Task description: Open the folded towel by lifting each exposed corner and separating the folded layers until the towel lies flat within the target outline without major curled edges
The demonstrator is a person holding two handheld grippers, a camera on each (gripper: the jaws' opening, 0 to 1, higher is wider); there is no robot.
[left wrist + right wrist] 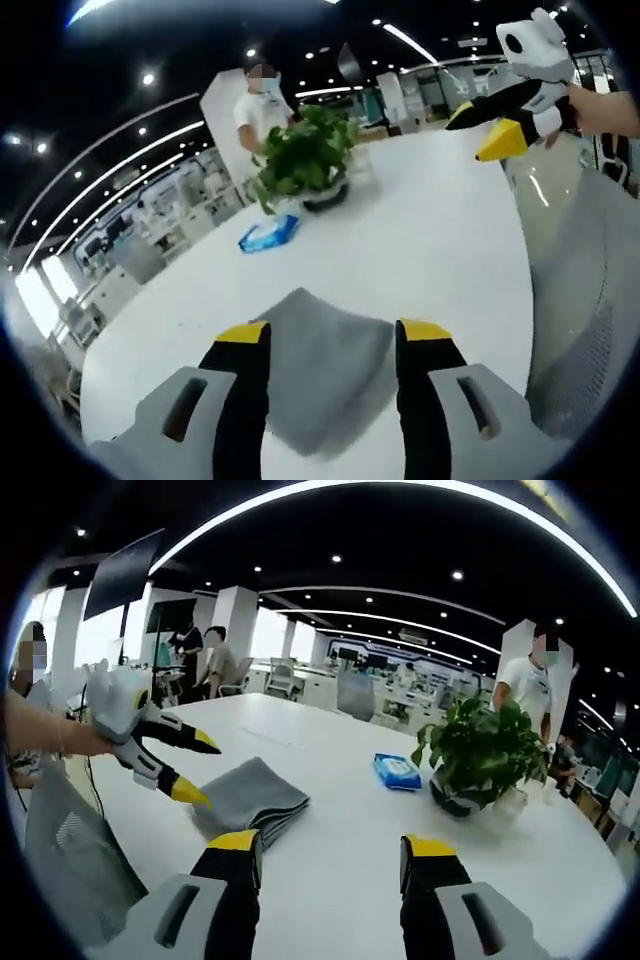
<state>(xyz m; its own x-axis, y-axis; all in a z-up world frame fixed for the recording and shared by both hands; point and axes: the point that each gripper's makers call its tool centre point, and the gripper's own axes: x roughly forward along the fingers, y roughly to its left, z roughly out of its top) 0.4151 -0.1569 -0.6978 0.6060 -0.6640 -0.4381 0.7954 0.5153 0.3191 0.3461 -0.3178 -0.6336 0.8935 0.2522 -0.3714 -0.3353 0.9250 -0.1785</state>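
Towel (325,370), soft, light and still folded, likely lifts best by its twelve-o'clock corner between the open left gripper (333,345); right gripper (333,852) also gapes empty.

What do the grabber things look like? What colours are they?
Each gripper has two black jaws with yellow tips, rising from pale grey bases with slots. In the right gripper view, the left gripper has a white body. In the left gripper view, the right gripper looks the same: white body, black jaws, yellow tips.

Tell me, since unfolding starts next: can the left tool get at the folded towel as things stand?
Probably yes. The left tool is open, with the folded gray towel lying just ahead between its jaws on the white table, nothing between them.
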